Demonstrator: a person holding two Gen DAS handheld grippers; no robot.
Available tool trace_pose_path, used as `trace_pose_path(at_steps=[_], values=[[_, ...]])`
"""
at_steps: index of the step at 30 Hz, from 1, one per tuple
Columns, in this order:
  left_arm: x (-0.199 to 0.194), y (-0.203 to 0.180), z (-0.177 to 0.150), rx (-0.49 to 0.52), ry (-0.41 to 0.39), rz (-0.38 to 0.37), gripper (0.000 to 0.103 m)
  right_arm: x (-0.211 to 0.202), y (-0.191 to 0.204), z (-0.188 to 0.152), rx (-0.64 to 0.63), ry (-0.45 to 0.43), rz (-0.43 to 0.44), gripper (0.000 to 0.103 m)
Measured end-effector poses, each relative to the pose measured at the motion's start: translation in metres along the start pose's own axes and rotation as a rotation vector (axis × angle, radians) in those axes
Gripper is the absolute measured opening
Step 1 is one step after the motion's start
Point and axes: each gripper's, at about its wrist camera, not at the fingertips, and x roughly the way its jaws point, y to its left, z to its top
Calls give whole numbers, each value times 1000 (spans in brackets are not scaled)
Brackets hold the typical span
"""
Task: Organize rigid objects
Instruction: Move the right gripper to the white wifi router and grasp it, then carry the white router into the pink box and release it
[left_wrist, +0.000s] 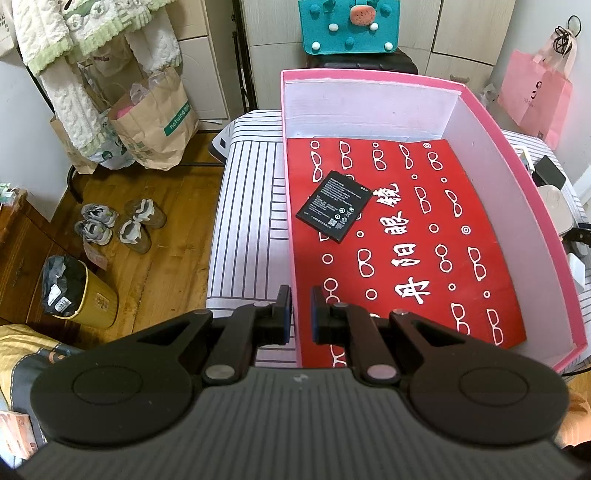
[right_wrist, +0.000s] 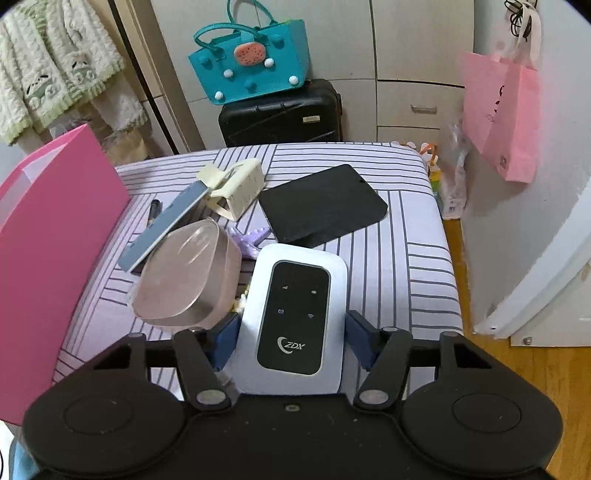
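A pink box (left_wrist: 517, 192) with a red printed liner stands on the striped table (left_wrist: 251, 206). A black phone battery (left_wrist: 333, 206) lies flat inside it. My left gripper (left_wrist: 300, 312) hangs over the box's near left wall, its jaws nearly closed and empty. My right gripper (right_wrist: 291, 336) is shut on a white ZDX pocket router (right_wrist: 293, 317), held above the table (right_wrist: 406, 266). The box's pink wall (right_wrist: 48, 251) shows at the left of the right wrist view.
On the table lie a pink soap-shaped case (right_wrist: 184, 277), a grey-blue flat bar (right_wrist: 166, 225), a cream clip holder (right_wrist: 236, 184), a purple starfish (right_wrist: 251, 236) and a black pad (right_wrist: 325, 203). A teal bag (right_wrist: 251, 62) sits on a black suitcase (right_wrist: 280, 114) behind.
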Motion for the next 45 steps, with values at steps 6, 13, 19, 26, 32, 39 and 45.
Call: trace_pose_path(at_steps=[6,13,19,26,32,39,45], values=[[-1,1,-1,5,4,1,9,-2,0,-1,-47,8,-2,67],[-1,-1,0,11,8,-3,9,-19,0,4,-65,-45,-21,65],[0,-1,2,27,15,-6,9,-32,16,8,-145,-58,-36,65],[0,0,2,35,13,-12,9,-11,10,4,-118,40,-59,65],[1,-2,2,44,17,-9,9,1,1,4,-78,87,-31,68],[1,-1,2,43,17,-10,9,-7,8,2,-126,29,-74,65],[0,-1,2,49,14,-13,9,-47,13,4,-95,-68,-68,65]])
